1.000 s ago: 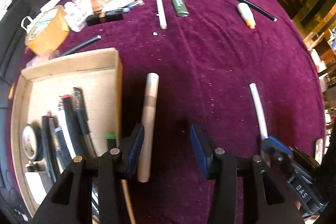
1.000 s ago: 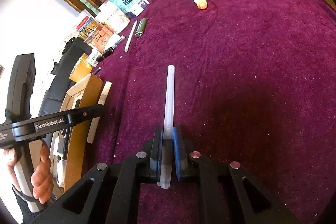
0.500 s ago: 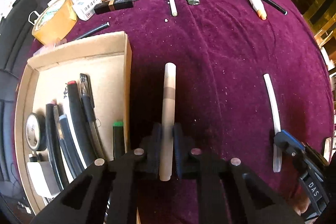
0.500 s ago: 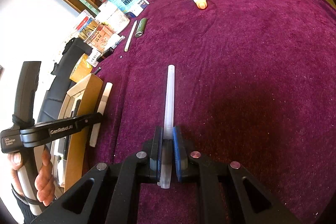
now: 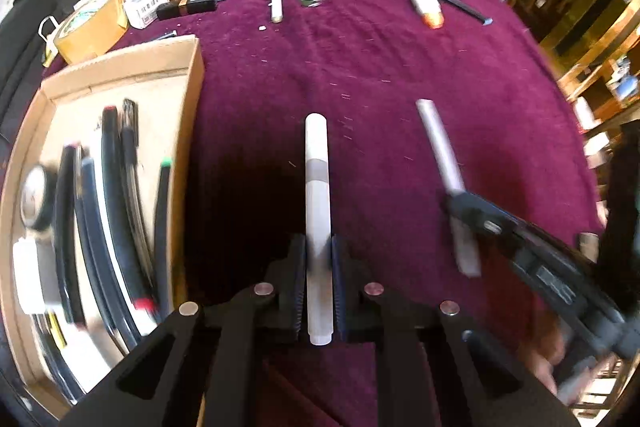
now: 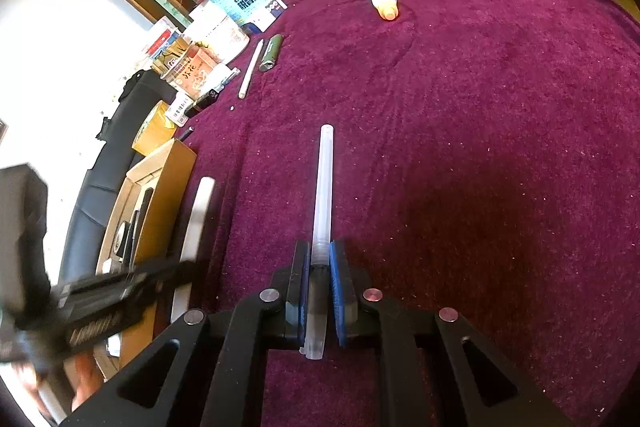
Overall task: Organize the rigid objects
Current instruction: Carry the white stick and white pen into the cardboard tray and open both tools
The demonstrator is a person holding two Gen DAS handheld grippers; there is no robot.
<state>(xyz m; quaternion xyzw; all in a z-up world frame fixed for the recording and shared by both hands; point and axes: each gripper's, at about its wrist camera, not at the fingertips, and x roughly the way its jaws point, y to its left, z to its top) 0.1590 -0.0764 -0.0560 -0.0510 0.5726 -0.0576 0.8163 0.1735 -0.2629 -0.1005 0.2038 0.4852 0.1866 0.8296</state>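
Jaws of the left gripper, apart a second ago, now clamp a cream cylindrical marker just right of the open cardboard box at the purple tablecloth's left edge, ready for boxing; the right gripper stays clamped on a translucent plastic tube.

We find a cream-white stick with a grey band clamped at its near end between two dark pads, pointing to 12 o'clock above the maroon cloth. At its 9 o'clock sits an open cardboard box holding dark pens laid side by side. At the stick's 3 o'clock a clear plastic tube, frosted along its length, is likewise pinched at its near end, pointing to 12 o'clock.
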